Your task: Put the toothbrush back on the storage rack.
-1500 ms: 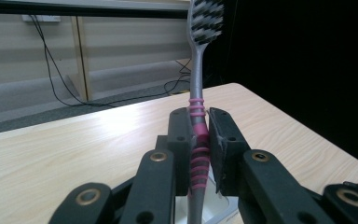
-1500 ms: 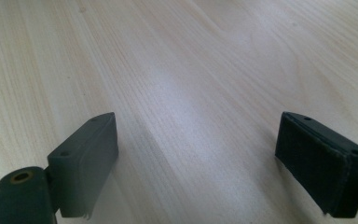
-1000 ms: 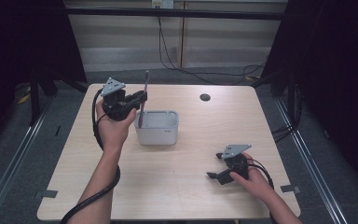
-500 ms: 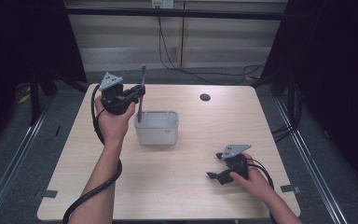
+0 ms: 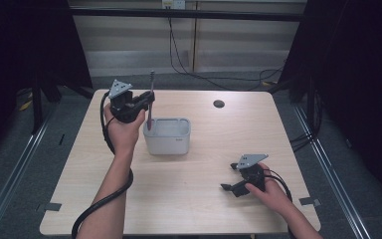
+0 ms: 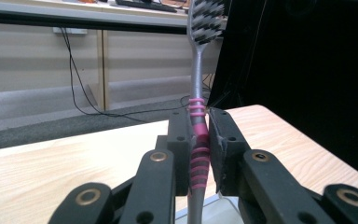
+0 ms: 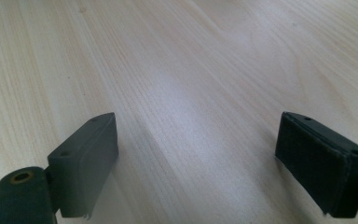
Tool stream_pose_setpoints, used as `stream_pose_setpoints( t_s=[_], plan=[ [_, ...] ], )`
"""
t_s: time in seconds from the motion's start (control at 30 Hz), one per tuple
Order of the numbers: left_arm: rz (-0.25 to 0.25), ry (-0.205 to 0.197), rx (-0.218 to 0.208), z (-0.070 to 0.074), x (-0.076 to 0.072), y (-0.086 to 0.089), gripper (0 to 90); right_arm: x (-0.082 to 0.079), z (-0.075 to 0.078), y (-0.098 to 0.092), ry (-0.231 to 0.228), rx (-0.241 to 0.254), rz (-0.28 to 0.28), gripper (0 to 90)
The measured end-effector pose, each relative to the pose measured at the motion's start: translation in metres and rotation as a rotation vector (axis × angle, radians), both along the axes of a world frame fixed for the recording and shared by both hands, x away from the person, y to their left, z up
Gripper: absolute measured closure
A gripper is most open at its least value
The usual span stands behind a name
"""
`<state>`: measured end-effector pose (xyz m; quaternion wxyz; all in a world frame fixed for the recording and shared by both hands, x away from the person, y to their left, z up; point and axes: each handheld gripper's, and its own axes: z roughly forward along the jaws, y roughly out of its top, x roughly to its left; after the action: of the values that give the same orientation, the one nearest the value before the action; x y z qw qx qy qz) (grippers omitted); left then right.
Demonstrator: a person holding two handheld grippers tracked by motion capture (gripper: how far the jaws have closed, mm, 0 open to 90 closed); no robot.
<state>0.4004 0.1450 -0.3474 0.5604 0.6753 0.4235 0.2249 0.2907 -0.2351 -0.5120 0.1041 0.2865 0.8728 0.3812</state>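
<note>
While the left tongs (image 5: 147, 101), upper left of the high view, clench an upright grey-and-pink striped toothbrush (image 5: 150, 99) over the white plastic rectangular tub (image 5: 167, 136), the right tongs (image 5: 230, 182) rest released, jaws wide apart, on the pale wooden counter (image 5: 199, 209) lower right.

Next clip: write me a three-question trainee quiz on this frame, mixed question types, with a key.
1. True or false: the left gripper is shut on the toothbrush.
2. Which way does the toothbrush's bristle end point? A) up B) down into the white container C) flat along the table
3. In a few words: how do the right gripper's jaws stand, and what lies between them?

Key
1. True; the pads press on the pink-ribbed handle.
2. A; the handle's lower end hangs at the container's left rim.
3. Wide open, low over bare tabletop, nothing between them.
</note>
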Motion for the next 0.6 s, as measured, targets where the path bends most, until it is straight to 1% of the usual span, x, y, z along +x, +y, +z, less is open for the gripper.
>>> stream_pose_setpoints(
  t_s=[0.03, 0.13, 0.3, 0.37, 0.6],
  plan=[
    [-0.001, 0.001, 0.004, -0.002, 0.001, 0.0, 79.8, 0.0, 0.0, 0.0, 0.0, 0.0, 0.0, 12.4],
    [0.002, 0.0, -0.004, -0.005, 0.002, -0.001, 79.8, 0.0, 0.0, 0.0, 0.0, 0.0, 0.001, 12.5],
    [0.004, -0.001, -0.002, -0.008, 0.004, -0.003, 79.8, 0.0, 0.0, 0.0, 0.0, 0.0, 0.001, 12.4],
    [0.012, 0.0, 0.011, -0.011, 0.005, -0.003, 79.8, 0.0, 0.0, 0.0, 0.0, 0.0, 0.001, 12.4],
    [0.03, -0.001, -0.009, -0.017, 0.005, 0.001, 79.7, 0.0, 0.0, 0.0, -0.001, 0.0, 0.001, 12.4]
  ],
)
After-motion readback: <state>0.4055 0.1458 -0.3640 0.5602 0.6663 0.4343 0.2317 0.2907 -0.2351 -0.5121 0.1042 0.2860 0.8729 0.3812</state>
